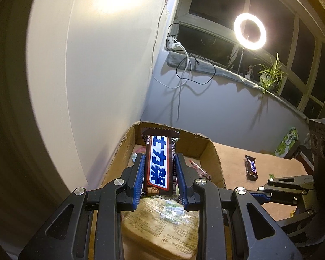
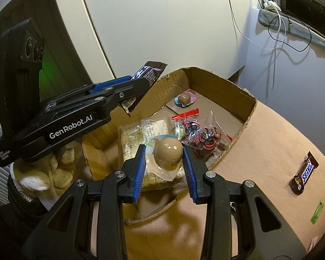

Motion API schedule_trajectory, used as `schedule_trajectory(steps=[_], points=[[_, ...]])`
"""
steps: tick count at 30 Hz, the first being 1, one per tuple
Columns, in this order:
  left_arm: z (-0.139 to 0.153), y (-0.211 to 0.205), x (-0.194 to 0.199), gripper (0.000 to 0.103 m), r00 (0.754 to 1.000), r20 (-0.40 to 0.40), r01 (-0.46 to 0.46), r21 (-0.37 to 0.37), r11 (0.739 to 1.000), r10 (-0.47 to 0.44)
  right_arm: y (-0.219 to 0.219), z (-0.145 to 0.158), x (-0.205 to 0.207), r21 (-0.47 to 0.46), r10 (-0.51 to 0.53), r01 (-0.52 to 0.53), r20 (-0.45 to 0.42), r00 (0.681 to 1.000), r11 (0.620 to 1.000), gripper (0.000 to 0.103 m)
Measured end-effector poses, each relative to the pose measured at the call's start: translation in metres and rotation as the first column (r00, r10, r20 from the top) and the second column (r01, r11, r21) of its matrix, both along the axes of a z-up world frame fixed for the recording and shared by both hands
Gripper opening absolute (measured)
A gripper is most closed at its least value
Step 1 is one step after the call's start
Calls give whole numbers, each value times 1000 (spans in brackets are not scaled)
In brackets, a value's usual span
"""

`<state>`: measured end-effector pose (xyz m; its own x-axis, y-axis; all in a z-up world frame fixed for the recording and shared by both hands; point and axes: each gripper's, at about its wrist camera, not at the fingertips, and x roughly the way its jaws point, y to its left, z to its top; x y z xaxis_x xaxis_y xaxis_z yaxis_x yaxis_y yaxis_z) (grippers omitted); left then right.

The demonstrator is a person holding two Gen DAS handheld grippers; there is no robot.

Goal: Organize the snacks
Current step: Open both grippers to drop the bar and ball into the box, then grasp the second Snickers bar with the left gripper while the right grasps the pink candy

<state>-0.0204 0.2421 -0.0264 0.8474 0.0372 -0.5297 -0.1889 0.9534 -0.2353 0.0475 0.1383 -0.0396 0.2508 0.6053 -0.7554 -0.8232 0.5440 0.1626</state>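
**Two snacks carried over the box, release still to come**

The delivery step is in hand. A chocolate bar (image 1: 159, 164) in a brown wrapper with blue lettering is pinched upright between the blue pads of the left hand-held gripper (image 1: 159, 178), which is held above the near-left part of an open cardboard box (image 1: 215, 151). In the right wrist view, a brown, egg-shaped snack in a clear wrapper (image 2: 168, 155) is clamped between the pads of the right hand-held gripper (image 2: 164, 169), over the near edge of the same box.

Several items are already seen inside the box: a flat packet with printed text (image 2: 140, 134), a clear bag with a red zip strip (image 2: 197, 130) and a second brown egg-shaped snack (image 2: 184, 98) near the far wall. A further chocolate bar (image 2: 304, 173) is left lying on the tan-covered bench (image 2: 270, 140), well apart from the box, and a green package (image 1: 289, 140) is seen at the far side; what it holds cannot be told from this view.

For the next move, each gripper would probably need to be lowered nearer the box floor and its jaws spread, so that the snacks are set down rather than dropped onto the packets below. Free floor seems to be found mostly toward the far right. The bar on the bench would then remain to be fetched.
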Motion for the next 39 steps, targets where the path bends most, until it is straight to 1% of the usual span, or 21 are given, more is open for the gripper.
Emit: schedule_trajectory(steps=[3, 5, 6, 7, 9, 11, 12, 13, 15, 16, 18, 19, 26, 29, 34, 39], points=[[1, -1, 0, 27, 1000, 6, -1, 4, 1000, 1, 1, -1, 0, -4, 1, -1, 1, 1000, 1000, 35], [2, -2, 0, 29, 1000, 8, -2, 9, 1000, 2, 0, 0, 1, -4, -1, 1, 0, 1000, 1000, 42], [2, -2, 0, 37, 1000, 9, -4, 13, 1000, 3, -1, 1, 1, -2, -2, 2, -1, 1000, 1000, 53], [2, -3, -1, 41, 1000, 11, -5, 15, 1000, 5, -2, 1, 2, 1, -3, 3, 1, 1000, 1000, 59], [2, -2, -1, 41, 1000, 13, -5, 14, 1000, 5, -3, 2, 1, 2, -2, 2, 10, 1000, 1000, 60], [3, -2, -1, 45, 1000, 15, -9, 13, 1000, 9, -4, 2, 1, -4, 1, -1, 14, 1000, 1000, 61], [3, -1, -1, 49, 1000, 16, -11, 11, 1000, 10, -4, 2, 1, -8, 2, -2, 18, 1000, 1000, 65], [4, -1, -1, 51, 1000, 18, -11, 10, 1000, 11, -5, 2, 0, -12, 3, -3, 23, 1000, 1000, 70], [5, -1, -2, 54, 1000, 23, -11, 9, 1000, 11, -7, 2, -3, -14, 2, -1, 37, 999, 1000, 73], [6, -2, -2, 57, 1000, 26, -13, 8, 1000, 13, -8, 3, -4, -15, 1, 0, 40, 999, 1000, 75], [7, -3, -2, 61, 999, 31, -13, 5, 1000, 13, -12, 5, -5, -15, -3, 4, 49, 999, 1000, 80], [8, -3, -2, 61, 999, 32, -14, 3, 1000, 14, -14, 6, -5, -16, -8, 9, 54, 998, 1000, 81], [16, -11, 0, 62, 999, 50, 1, -9, 1000, -1, -39, 17, -1, -13, -60, 61, 73, 995, 998, 82], [20, -20, 2, 63, 998, 55, 19, -8, 1000, -19, -57, 22, 3, -5, -94, 95, 78, 993, 995, 82], [23, -42, 10, 63, 996, 53, 73, -2, 997, -73, -95, 28, 16, 5, -167, 167, 74, 983, 986, 82], [24, -64, 19, 63, 992, 40, 124, -8, 992, -123, -139, 34, 30, 6, -250, 250, 77, 965, 968, 82]])
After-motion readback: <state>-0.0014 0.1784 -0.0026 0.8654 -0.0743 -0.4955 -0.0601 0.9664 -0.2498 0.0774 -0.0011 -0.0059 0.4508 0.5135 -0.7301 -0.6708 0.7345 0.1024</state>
